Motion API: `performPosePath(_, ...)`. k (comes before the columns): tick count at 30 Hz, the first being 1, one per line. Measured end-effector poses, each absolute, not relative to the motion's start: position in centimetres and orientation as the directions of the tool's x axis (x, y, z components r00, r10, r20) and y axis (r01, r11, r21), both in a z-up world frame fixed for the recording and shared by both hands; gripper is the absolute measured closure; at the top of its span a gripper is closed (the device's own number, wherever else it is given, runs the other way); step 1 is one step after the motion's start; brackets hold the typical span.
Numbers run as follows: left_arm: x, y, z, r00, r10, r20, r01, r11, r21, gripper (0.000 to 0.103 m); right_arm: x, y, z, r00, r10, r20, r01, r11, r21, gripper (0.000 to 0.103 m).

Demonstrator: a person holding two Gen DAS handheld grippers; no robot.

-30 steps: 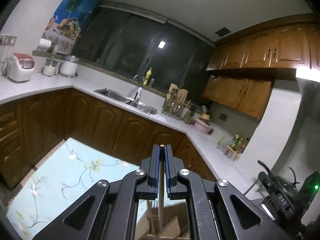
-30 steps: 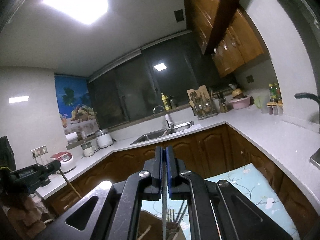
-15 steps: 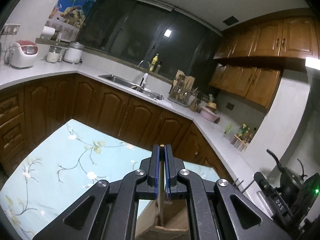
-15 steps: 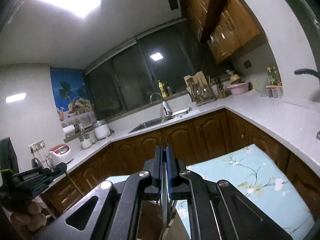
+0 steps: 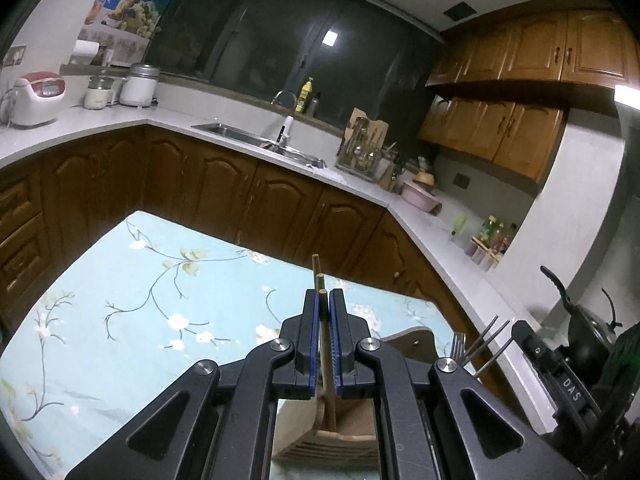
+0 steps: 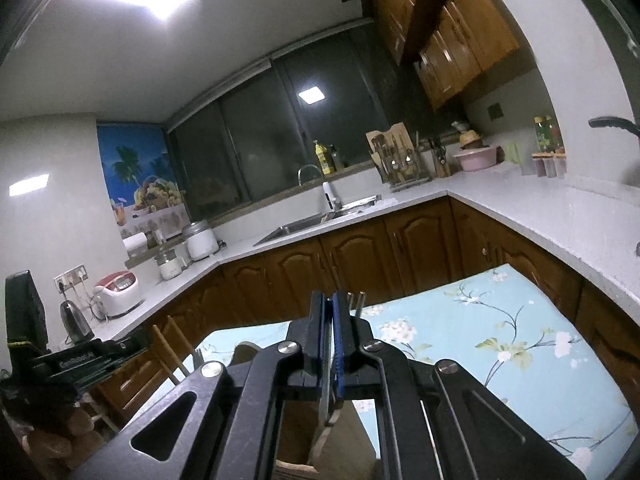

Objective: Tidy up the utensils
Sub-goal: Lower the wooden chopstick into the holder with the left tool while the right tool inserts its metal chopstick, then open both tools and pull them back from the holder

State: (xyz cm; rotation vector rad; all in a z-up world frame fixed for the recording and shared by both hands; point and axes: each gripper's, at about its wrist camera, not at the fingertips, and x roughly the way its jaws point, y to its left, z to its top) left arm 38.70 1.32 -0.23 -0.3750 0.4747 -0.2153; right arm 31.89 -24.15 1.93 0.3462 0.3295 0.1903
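1. The pale floral tablecloth-covered table [image 5: 120, 320] stood before the dark wooden base cabinets [image 5: 224, 188].
2. The steel sink [image 5: 256, 136] sat in the pale stone countertop [image 5: 416, 220], behind the table.
3. Right of the sink stood the wire utensil rack [image 5: 362, 152], then the pink bowl [image 5: 420, 200].
4. The white-and-red rice cooker [image 5: 36, 98] stood far left on the countertop.
5. The light wooden utensil holder [image 5: 332, 436] sat on the table below the left gripper [image 5: 324, 300].

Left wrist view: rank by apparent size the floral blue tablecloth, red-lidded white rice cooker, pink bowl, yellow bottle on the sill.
1. Floral blue tablecloth, nearest the camera.
2. Red-lidded white rice cooker.
3. Pink bowl.
4. Yellow bottle, farthest, so true size is unsure.
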Motion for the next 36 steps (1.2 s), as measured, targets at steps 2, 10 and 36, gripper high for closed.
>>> performPosePath(2,38.7,1.4,-0.3,0.863,-0.296,-0.409,0.118,0.906,-0.407,0.099,32.2,-24.5,1.9,0.925,0.241,-0.294,-0.120,0.919,0.376,0.099)
performPosePath(10,39.4,2.0,0.3,0.849,-0.307,-0.430,0.117,0.903,-0.413,0.098,32.6,-25.0,1.2,0.912,0.249,-0.325,-0.106,0.910,0.401,0.095)
performPosePath(36,37.4,1.7,0.1,0.845,-0.289,-0.451,0.086,0.904,-0.418,0.027,32.0,-24.6,1.2,0.896,0.273,-0.352,-0.113,0.903,0.414,0.054)
